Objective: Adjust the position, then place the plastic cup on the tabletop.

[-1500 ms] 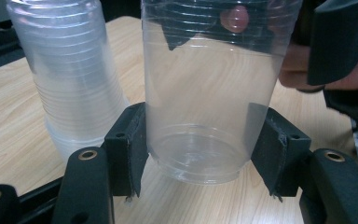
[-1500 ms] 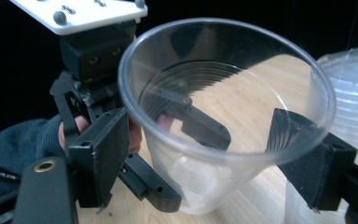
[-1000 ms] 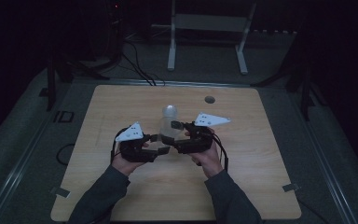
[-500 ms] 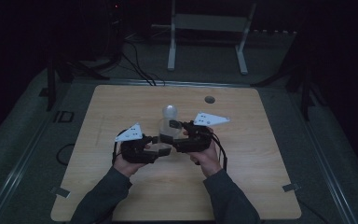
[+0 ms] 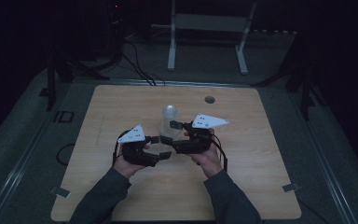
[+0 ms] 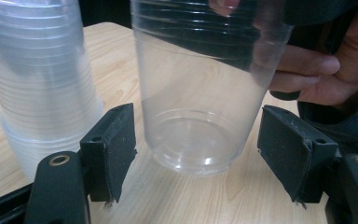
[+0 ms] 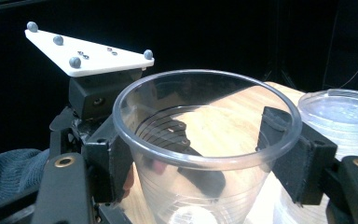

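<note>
So both grippers sit near the middle of the wooden counter [image 5: 121,100], well away from every edge – plenty of bare wood left, right and toward the far side, where there's just a small round dark spot [image 5: 209,99] near the back edge. Beyond the counter a white metal frame [image 5: 208,28] stands on the floor.

The loose clear cup [image 7: 200,154] is between the two grippers, just beside the stack of clear cups [image 6: 37,79]. The right gripper [image 5: 175,136] has it up near the rim: its jaws have just been closing in, and in the right gripper view both black pads sit against the cup wall right under the lip, so it's pinching the cup. The left gripper [image 5: 161,147] has its jaws spread – they've just opened up – and in the left gripper view the cup's lower end hangs between them with a visible gap to each pad, its base just above the wood.

Nothing visible inside the cup; you look straight through to the grain. Thin see-through plastic, tapered, fine ridges round the upper part, rolled rim, flat round base. The stack is the same kind of cup nested tight, looking cloudy from all the layers – it stands upright on the counter, apart from the loose one
</note>
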Motion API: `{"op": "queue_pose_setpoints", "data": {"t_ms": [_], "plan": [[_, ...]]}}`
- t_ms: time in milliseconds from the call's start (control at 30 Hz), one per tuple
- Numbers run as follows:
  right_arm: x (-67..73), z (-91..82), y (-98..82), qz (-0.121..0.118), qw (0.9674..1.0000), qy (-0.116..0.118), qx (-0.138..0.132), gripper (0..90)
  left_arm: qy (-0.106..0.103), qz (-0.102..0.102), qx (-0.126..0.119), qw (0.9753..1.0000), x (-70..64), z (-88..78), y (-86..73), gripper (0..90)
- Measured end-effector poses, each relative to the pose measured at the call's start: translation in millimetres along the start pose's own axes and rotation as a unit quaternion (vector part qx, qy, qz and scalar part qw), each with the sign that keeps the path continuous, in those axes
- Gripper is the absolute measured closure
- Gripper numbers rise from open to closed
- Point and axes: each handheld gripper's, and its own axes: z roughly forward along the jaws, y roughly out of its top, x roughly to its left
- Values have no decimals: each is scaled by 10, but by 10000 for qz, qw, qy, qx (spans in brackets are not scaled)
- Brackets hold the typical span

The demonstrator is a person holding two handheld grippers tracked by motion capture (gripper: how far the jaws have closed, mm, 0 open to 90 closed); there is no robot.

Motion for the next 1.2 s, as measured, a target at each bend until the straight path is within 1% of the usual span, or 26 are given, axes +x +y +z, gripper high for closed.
{"op": "queue_pose_setpoints", "data": {"t_ms": [100, 267, 400, 567, 700, 900, 1100, 1200], "plan": [[3, -10, 0, -60, 10000, -63, 33, 289, 93, 3, 2, 10000, 15, -20, 3, 280], [0, -24, -12, -124, 9997, -187, 70, 289, 186, 1, -25, 9998, 33, -67, 7, 280], [15, -30, -20, -212, 9994, -266, 114, 288, 318, 34, 70, 9995, 39, -82, 14, 282], [25, -72, -31, -296, 9987, -405, 108, 288, 416, 20, 59, 9991, 52, -115, 15, 283], [31, -84, -34, -338, 9983, -455, 127, 289, 514, -11, 69, 9987, 73, -139, 6, 294], [52, -88, -41, -434, 9976, -523, 140, 289, 546, -63, 59, 9985, 89, -176, -14, 296], [48, -135, -55, -416, 9974, -582, 100, 290, 576, -72, 31, 9983, 93, -200, -18, 296], [41, -171, -63, -446, 9969, -642, 98, 289, 582, -67, 27, 9983, 96, -201, -19, 297]]}}
